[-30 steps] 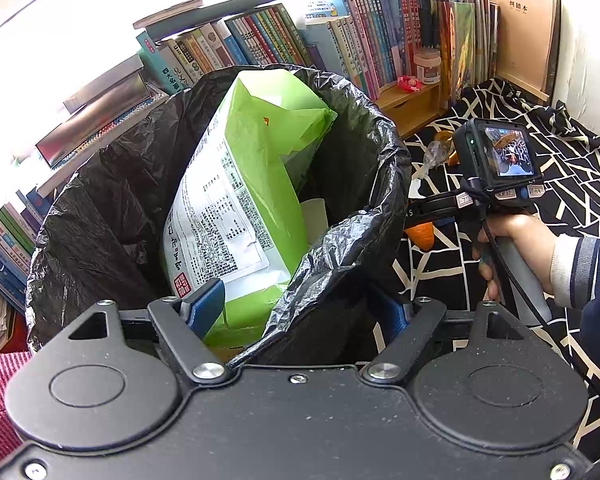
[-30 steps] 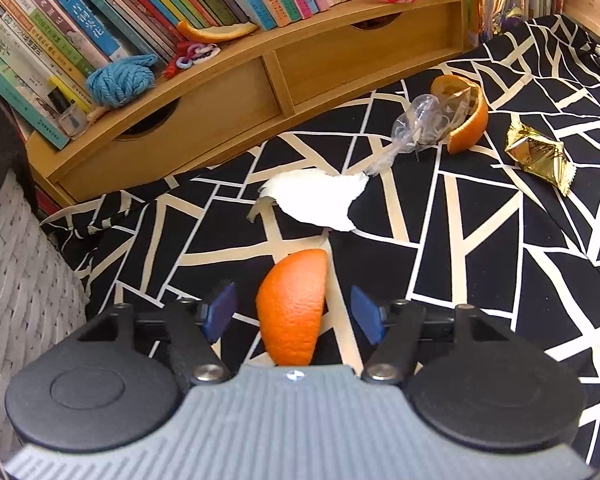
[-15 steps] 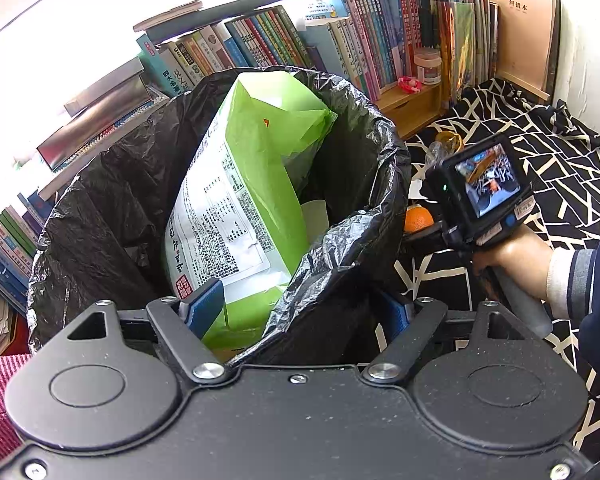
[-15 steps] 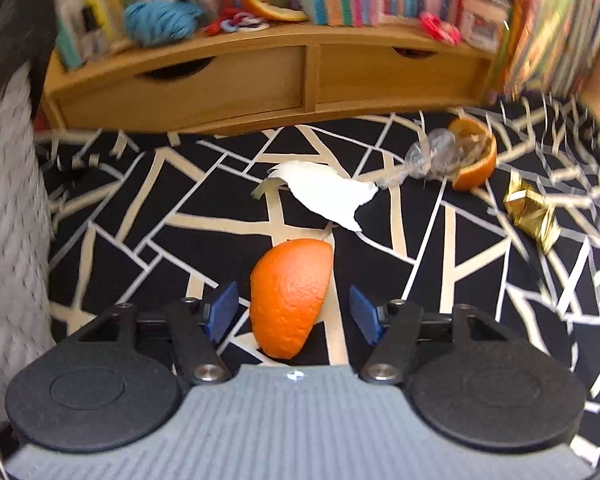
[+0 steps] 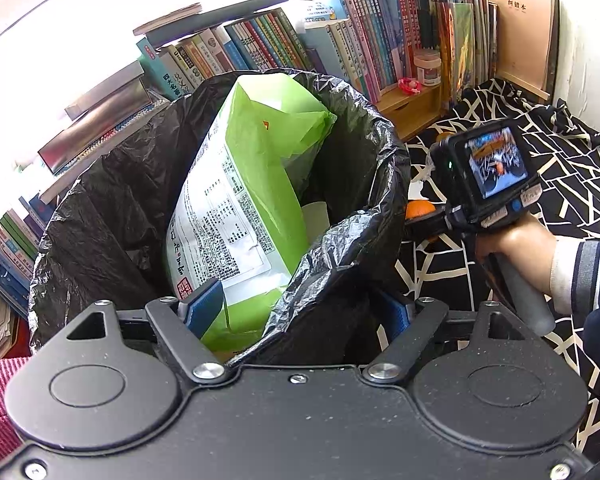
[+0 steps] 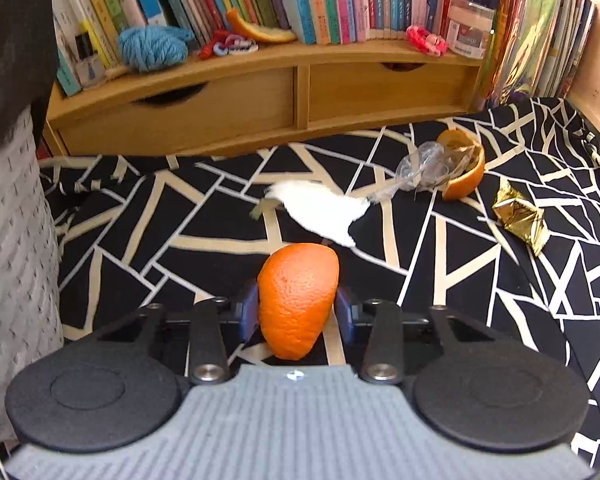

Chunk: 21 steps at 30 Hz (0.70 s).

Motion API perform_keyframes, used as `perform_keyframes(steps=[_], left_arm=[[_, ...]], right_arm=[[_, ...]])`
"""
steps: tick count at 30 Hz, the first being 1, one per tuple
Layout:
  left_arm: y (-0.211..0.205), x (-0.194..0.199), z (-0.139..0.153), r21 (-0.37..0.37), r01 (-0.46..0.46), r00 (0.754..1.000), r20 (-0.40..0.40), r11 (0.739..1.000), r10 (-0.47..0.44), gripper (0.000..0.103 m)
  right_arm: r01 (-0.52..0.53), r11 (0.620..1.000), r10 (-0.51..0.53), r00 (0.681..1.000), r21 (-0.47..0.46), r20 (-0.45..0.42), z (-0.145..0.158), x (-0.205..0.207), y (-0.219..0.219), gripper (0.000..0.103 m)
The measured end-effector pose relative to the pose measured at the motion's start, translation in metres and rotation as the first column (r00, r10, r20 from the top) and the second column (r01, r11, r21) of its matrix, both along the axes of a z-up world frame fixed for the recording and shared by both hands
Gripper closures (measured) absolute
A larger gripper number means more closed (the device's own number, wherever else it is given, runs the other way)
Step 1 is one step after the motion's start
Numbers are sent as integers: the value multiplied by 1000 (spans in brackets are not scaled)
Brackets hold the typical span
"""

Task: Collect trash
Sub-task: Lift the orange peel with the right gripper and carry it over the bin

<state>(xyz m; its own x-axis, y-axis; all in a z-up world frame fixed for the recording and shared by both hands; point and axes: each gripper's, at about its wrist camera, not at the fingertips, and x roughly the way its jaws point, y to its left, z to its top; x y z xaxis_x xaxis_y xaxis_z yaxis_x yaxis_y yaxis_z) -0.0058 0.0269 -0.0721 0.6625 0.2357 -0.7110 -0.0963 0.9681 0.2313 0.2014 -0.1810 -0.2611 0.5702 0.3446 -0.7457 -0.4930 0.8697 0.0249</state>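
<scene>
The right tool (image 6: 296, 312) is closing its jaws on an orange peel (image 6: 296, 296), pads against both sides, just in front of the white paper scrap (image 6: 324, 210). The left tool (image 5: 300, 312) stands open, straddling the black bin bag's (image 5: 364, 184) rim.

My right gripper (image 6: 296, 312) points steeply down, its jaws closing, both blue fingers (image 6: 247, 314) already against the orange peel (image 6: 296, 296) between them. My right hand (image 5: 512, 246) wraps the handle, striped cuff at the wrist. My left gripper (image 5: 300, 312) tilts down too, fingers (image 5: 204, 308) spread wide astride the black bag's rim (image 5: 340, 240).
</scene>
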Motion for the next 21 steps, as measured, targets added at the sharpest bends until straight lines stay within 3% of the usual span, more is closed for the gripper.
perform_keyframes(steps=[9,16,21], left_arm=[[0,0,0,0,1,1000,0,1000,-1,23],[0,0,0,1,1,1000,1,1000,-1,23],[0,0,0,2,2,1000,2,1000,-2,23]], right_arm=[[37,982,-45,998,186,41,62,5,-14,57],[-13,930,-33,993,366,117,132,-3,-28,57],[-106,879,22,983,465,184,172,-18,-35,57]])
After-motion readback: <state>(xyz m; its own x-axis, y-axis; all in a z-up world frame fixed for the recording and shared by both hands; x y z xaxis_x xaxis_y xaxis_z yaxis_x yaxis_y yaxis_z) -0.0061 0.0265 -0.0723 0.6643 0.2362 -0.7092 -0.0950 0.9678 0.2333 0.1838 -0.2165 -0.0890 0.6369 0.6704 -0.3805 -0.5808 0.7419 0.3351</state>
